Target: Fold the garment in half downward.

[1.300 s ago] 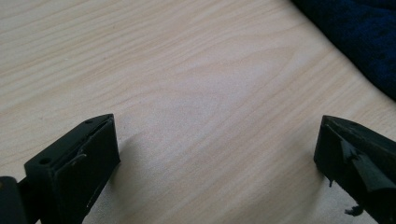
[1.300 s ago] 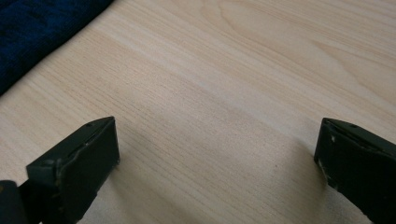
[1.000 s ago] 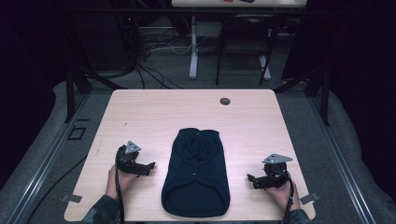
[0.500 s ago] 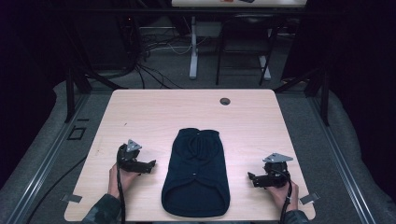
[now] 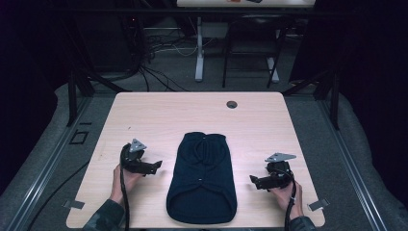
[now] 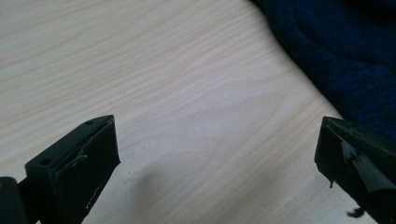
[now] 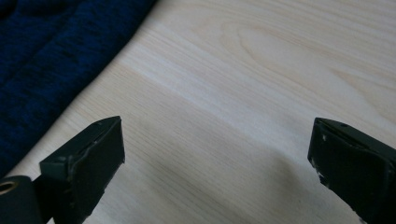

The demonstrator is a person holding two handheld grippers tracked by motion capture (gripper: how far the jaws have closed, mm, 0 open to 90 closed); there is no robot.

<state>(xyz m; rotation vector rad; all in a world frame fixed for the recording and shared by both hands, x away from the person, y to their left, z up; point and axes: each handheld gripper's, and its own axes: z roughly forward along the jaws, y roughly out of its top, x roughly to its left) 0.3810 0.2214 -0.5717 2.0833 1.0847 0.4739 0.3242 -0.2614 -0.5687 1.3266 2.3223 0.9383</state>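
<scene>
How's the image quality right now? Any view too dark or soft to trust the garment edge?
High view: dim surroundings, the table evenly lit, the dark garment showing little fold detail. Left gripper view: wood grain sharp, the open tongs slightly soft, faint shadow beneath. Right gripper view: the garment edge reads clearly, soft shadow between the open tongs.

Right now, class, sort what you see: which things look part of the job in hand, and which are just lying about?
Likely part of the job:
- garment, dark blue, flat on the table
- left gripper, jaws open, beside it
- right gripper, jaws open, on its other side

Just lying about:
- table's round hole
- floor cables
- far table leg
</scene>
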